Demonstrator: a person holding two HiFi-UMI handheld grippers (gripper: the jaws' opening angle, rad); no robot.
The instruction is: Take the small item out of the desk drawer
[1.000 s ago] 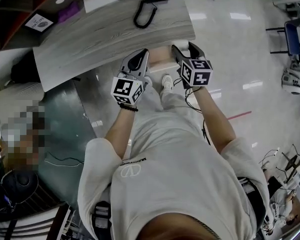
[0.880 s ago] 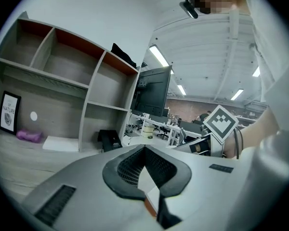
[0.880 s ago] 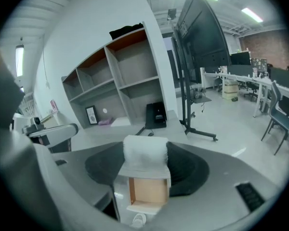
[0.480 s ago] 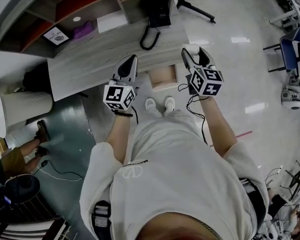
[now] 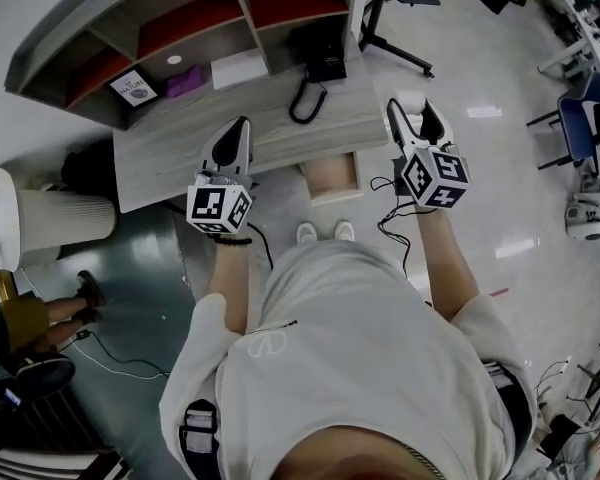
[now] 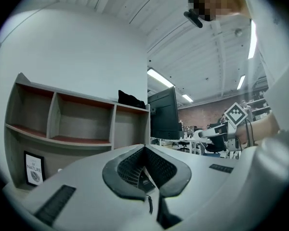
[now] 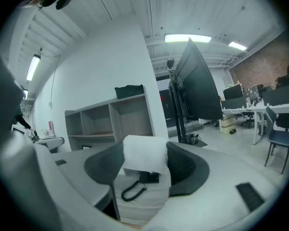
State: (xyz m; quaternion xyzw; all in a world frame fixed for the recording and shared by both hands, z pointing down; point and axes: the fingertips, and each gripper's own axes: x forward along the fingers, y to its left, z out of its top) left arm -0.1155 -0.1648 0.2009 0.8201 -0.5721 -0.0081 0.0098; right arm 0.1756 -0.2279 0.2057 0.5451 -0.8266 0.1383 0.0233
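Observation:
My right gripper is shut on a small white block, held in the air past the right end of the grey wooden desk. In the right gripper view the white block fills the gap between the dark pads of that gripper. The desk drawer stands pulled out below, its wooden bottom showing. My left gripper hovers over the desk top with its jaws shut and nothing in them; its pads meet in the left gripper view.
A black telephone with a coiled cord sits on the desk. Behind it a shelf unit holds a framed card and a white box. A monitor stand is at the right, a white bin at the left.
Both grippers have risen from beside the drawer to above desk level and spread apart. The view has tilted up, so more of the shelves shows.

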